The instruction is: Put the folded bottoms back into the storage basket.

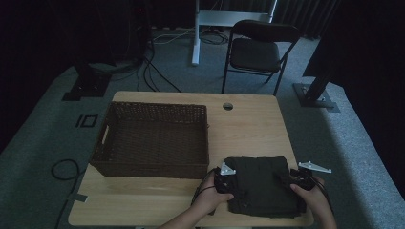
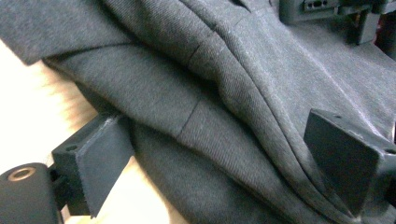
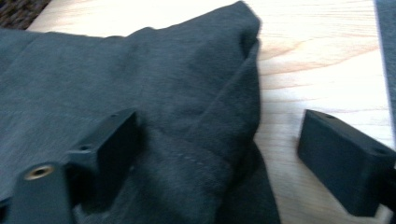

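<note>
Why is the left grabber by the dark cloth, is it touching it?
Touching. In the left gripper view the folded cloth lies bunched between the open left gripper, draping against both jaws with no gap.

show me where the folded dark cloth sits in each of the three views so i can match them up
High view: the folded dark cloth lies at the near right of the table, between the two grippers.
Left gripper view: its layered folds cross the frame between open jaws.
Right gripper view: it covers the left and centre, its edge between open jaws.
Shared landmark: the pale wooden tabletop.
</note>
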Demonstrator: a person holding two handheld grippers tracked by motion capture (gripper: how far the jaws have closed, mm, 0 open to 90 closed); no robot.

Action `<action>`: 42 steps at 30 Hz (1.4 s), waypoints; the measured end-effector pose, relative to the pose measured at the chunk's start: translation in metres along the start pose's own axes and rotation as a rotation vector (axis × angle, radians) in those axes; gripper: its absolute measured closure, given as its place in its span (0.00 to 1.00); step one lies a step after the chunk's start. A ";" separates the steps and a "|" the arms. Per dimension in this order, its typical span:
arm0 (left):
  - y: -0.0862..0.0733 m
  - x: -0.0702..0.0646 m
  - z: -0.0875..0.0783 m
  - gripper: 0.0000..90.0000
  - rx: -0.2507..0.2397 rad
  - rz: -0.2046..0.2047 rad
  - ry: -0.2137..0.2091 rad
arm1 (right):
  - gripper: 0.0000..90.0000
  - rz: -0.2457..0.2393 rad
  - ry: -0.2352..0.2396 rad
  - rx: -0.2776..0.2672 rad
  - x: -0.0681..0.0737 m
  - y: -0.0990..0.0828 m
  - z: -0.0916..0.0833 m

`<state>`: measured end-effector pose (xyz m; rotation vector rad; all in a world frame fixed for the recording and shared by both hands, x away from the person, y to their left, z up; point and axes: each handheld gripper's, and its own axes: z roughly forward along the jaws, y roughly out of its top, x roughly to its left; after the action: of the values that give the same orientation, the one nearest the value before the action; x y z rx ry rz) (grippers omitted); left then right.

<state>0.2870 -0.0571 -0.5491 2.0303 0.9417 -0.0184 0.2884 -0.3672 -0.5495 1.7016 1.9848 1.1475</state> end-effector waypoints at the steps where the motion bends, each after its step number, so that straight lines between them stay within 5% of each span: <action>1: 0.000 0.000 0.001 0.08 -0.006 -0.005 -0.003 | 0.21 -0.002 0.005 0.006 0.001 0.000 0.000; 7: 0.003 -0.001 0.010 0.03 -0.040 0.001 0.012 | 0.41 -0.005 0.060 0.050 0.004 0.005 0.000; 10: 0.005 -0.001 0.013 0.28 -0.050 -0.012 -0.005 | 0.50 0.023 0.062 0.064 0.007 0.005 0.000; 12: 0.006 0.001 0.015 0.48 -0.042 -0.068 -0.067 | 0.58 0.043 0.052 0.066 0.010 0.005 -0.001; 15: 0.008 0.003 0.013 0.60 -0.040 -0.081 -0.089 | 0.70 0.057 0.045 0.058 0.013 0.006 -0.004; 17: 0.011 0.001 0.010 0.65 -0.040 -0.050 -0.083 | 0.72 0.066 0.037 0.059 0.015 0.007 -0.006; 25: 0.024 -0.005 0.001 0.72 -0.044 -0.007 -0.090 | 0.77 0.109 0.036 0.033 0.020 0.012 -0.019; 42: 0.068 -0.013 -0.033 0.75 -0.103 0.071 -0.091 | 0.79 0.095 0.056 -0.100 0.039 0.050 -0.056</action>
<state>0.3094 -0.0641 -0.4762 1.9496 0.7982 -0.0231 0.2758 -0.3529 -0.4670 1.7480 1.8626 1.3172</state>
